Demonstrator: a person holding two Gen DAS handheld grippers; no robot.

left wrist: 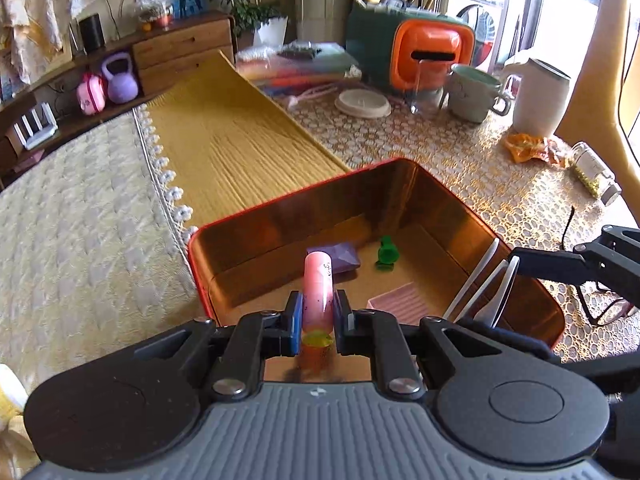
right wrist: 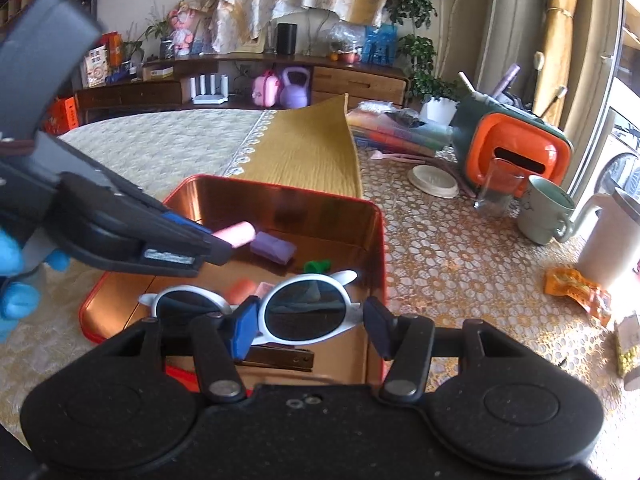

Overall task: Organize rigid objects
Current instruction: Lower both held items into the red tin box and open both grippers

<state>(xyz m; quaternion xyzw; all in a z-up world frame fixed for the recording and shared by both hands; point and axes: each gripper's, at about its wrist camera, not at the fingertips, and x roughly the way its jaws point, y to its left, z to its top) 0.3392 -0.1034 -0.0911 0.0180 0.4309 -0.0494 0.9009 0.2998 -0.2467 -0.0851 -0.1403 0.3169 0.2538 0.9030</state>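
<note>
green mug (right wrist: pixel 545 215), white jug (left wrist: pixel 538 97), purple kettlebell (right wrist: pixel 295 88)

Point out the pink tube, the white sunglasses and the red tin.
pink tube (left wrist: pixel 318 288), left wrist view, middle of its body
white sunglasses (right wrist: pixel 306 306), right wrist view, dark right-hand lens
red tin (right wrist: pixel 280 210), right wrist view, inside of far wall

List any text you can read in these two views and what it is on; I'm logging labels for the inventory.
None reads clearly.
Pink tube in the left gripper: small dark marks near its tip, too small to read.
Packages on the shelf: print too blurred to read.
Orange wrapper on the table: print too blurred to read.
White sunglasses between the right gripper's fingers: no visible text.
</note>
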